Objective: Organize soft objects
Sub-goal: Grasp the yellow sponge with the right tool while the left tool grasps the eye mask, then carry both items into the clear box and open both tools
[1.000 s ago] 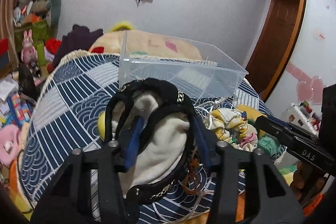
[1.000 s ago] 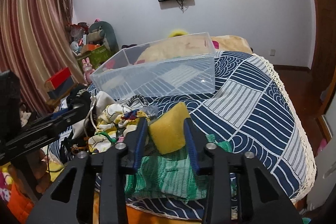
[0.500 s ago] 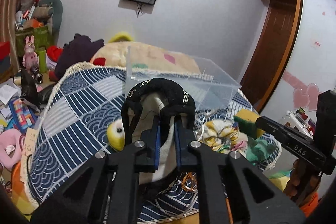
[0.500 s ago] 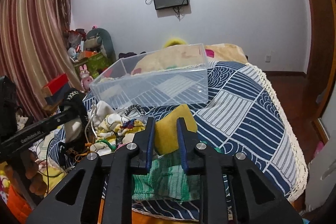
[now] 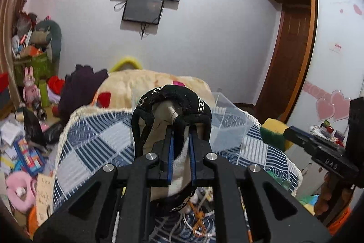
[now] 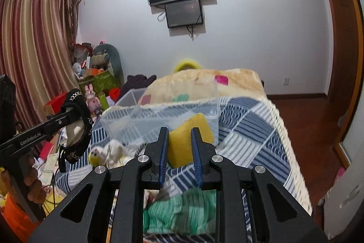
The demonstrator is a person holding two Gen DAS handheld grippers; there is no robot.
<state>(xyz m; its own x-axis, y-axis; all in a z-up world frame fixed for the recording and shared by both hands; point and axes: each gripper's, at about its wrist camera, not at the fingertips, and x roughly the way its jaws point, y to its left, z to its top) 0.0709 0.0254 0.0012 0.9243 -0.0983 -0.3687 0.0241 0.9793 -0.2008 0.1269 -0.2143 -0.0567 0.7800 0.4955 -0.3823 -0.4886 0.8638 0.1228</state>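
My left gripper (image 5: pixel 181 129) is shut on a black-and-cream fabric pouch (image 5: pixel 173 104) and holds it above the bed; it also shows in the right wrist view (image 6: pixel 77 126). My right gripper (image 6: pixel 179 131) is shut on a yellow sponge (image 6: pixel 190 140) with a green scouring side, seen in the left wrist view (image 5: pixel 274 134). A clear plastic bin (image 6: pixel 159 115) stands on the blue patterned bedspread (image 6: pixel 248 129) just beyond both grippers. A small pile of soft items (image 6: pixel 109 152) lies below on the left, and a green knit cloth (image 6: pixel 182 211) lies under the right gripper.
A beige blanket (image 6: pixel 204 83) lies behind the bin. Toys, boxes and clutter (image 5: pixel 27 129) fill the floor left of the bed. A wooden door (image 5: pixel 286 60) and a white wardrobe (image 5: pixel 336 60) are on the right.
Both grippers closed on their objects and lifted them off the bed. The pouch and the sponge now hang in the air nearer the clear bin.
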